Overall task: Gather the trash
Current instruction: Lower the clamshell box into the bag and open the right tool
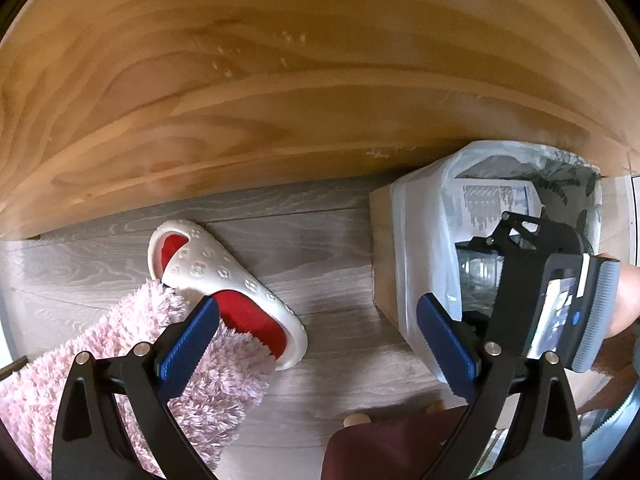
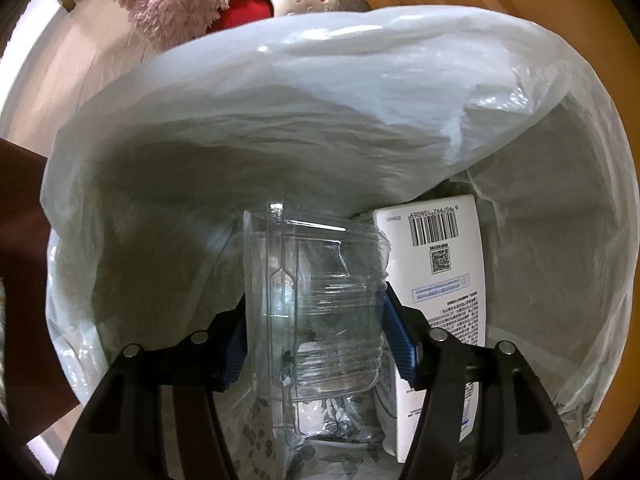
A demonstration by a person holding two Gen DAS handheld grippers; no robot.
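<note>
Blue-padded fingers point(image 2: 394, 332) of the right gripper point(image 2: 316, 340) clamp a clear plastic clamshell box point(image 2: 316, 300) from both sides, holding it down inside the bin's mouth. Around it spreads the pale bin liner point(image 2: 280, 120), folded over the rim of a cardboard-sided bin point(image 1: 382, 248) that stands on grey plank floor point(image 1: 328, 280) against a wooden panel point(image 1: 240, 100). Inside the liner, just right of the clamshell, lies a white carton point(image 2: 444, 272) with a barcode, over leaf-printed material at the bottom. The left gripper point(image 1: 318, 344) hangs over the floor beside the bin, jaws wide apart with nothing between them. Below its left finger lie a pink fluffy rug point(image 1: 120, 360) and a white slipper point(image 1: 224, 280) with red insole, its heel touching the rug.
</note>
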